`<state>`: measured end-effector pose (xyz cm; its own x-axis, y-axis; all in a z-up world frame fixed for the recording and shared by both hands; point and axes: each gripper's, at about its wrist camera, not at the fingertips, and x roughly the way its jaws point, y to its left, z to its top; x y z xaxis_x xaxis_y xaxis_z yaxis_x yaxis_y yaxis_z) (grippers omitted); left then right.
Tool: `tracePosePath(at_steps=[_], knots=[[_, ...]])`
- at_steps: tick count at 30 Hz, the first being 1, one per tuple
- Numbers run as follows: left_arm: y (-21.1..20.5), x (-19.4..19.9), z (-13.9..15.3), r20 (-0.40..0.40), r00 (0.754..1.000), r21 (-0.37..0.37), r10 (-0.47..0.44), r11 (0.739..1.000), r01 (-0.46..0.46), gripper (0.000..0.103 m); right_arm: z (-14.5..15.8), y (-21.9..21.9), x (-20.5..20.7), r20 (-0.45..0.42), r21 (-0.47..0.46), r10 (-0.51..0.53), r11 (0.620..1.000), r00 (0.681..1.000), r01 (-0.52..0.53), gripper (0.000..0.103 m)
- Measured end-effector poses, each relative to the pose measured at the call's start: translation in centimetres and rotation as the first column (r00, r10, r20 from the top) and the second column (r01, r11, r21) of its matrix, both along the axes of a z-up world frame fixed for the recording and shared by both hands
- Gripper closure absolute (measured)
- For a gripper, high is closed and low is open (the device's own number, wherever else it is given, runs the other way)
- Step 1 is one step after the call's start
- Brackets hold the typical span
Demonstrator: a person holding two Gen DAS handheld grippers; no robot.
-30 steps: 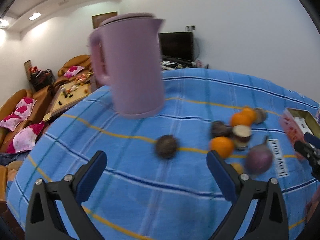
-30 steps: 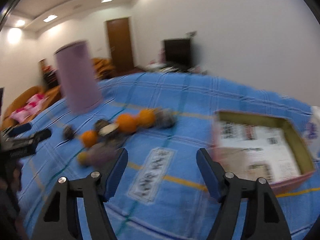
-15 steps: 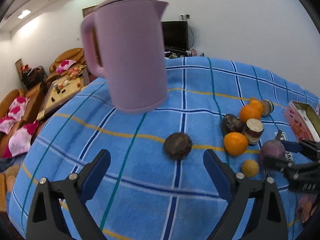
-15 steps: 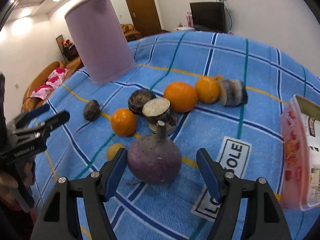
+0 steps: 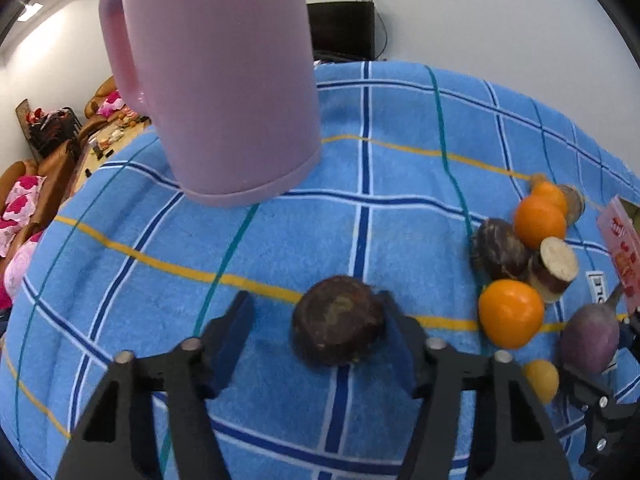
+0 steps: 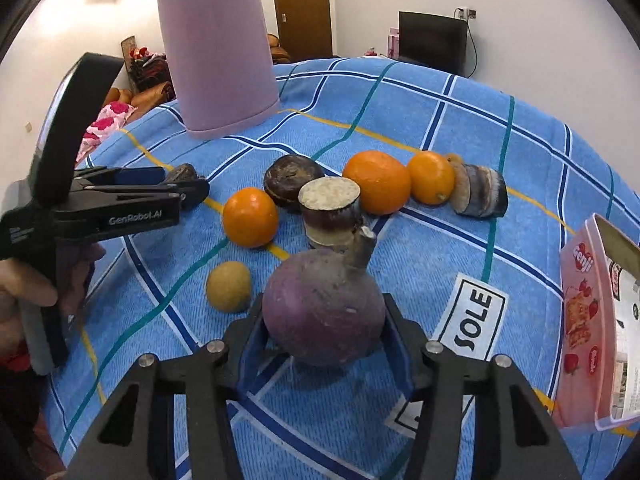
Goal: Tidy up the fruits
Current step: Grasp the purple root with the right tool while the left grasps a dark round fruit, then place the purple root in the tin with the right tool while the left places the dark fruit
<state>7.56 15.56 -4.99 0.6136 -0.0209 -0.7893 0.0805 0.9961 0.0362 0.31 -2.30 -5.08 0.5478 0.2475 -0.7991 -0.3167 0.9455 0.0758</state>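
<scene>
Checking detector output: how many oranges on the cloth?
3. One orange at front left of the cluster, a second orange behind the cut stump, a third orange beside the sliced piece. None seems hidden.

"GenRobot.AI" on left tool (image 6: 188,194)

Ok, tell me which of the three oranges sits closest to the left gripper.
The orange on the yellow stripe, beside the left gripper; the other two oranges lie further right.

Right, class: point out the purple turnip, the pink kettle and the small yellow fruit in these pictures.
purple turnip (image 6: 324,312): right wrist view, middle of its round body.
pink kettle (image 5: 228,80): left wrist view, middle of its side wall.
small yellow fruit (image 6: 228,286): right wrist view, centre of its skin.
</scene>
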Motion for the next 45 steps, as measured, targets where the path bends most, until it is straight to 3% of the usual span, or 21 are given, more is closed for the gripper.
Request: tracePosePath(at_steps=[1, 8, 13, 19, 26, 33, 38, 45], knots=[[0.1, 0.0, 0.0, 0.005, 1.0, -0.018, -0.011, 1.0, 0.011, 0.06, 0.3, -0.6, -0.2, 0.003, 0.031, -0.006, 0.999, 1.0, 0.006, 0.049], [0.0, -0.5, 0.4, 0.013, 1.0, -0.045, 0.016, 0.999, -0.015, 0.062, 2.7, -3.9, -0.7, 0.076, 0.139, -0.077, 0.988, 0.994, 0.066, 0.048], [-1.7, -2.8, 3.8, 0.129, 0.992, -0.046, -0.002, 0.999, 0.008, 0.062, 4.2, -5.8, -0.9, 0.147, 0.129, -0.131, 0.985, 0.981, 0.112, 0.048], [-7.0, -5.2, 8.2, 0.253, 0.962, -0.071, -0.105, 0.989, 0.127, 0.061, 6.7, -10.0, -1.6, 0.242, 0.148, -0.238, 0.967, 0.941, 0.207, 0.048], [-15.4, -6.5, 9.2, 0.286, 0.927, -0.1, -0.244, 0.954, 0.282, 0.061, 7.1, -16.9, -3.3, 0.296, 0.099, -0.343, 0.939, 0.891, 0.329, 0.048], [-23.1, -7.1, 9.1, 0.294, 0.883, -0.111, -0.366, 0.905, 0.412, 0.061, 6.4, -24.5, -5.0, 0.293, 0.064, -0.458, 0.885, 0.839, 0.46, 0.048], [-28.1, -7.6, 8.4, 0.28, 0.862, -0.139, -0.423, 0.871, 0.472, 0.061, 5.8, -27.2, -5.2, 0.28, 0.037, -0.483, 0.869, 0.83, 0.494, 0.048], [-32.3, -8.0, 5.9, 0.215, 0.85, -0.144, -0.48, 0.846, 0.514, 0.061, 4.6, -27.5, -5.4, 0.268, -0.058, -0.454, 0.873, 0.85, 0.485, 0.048]])
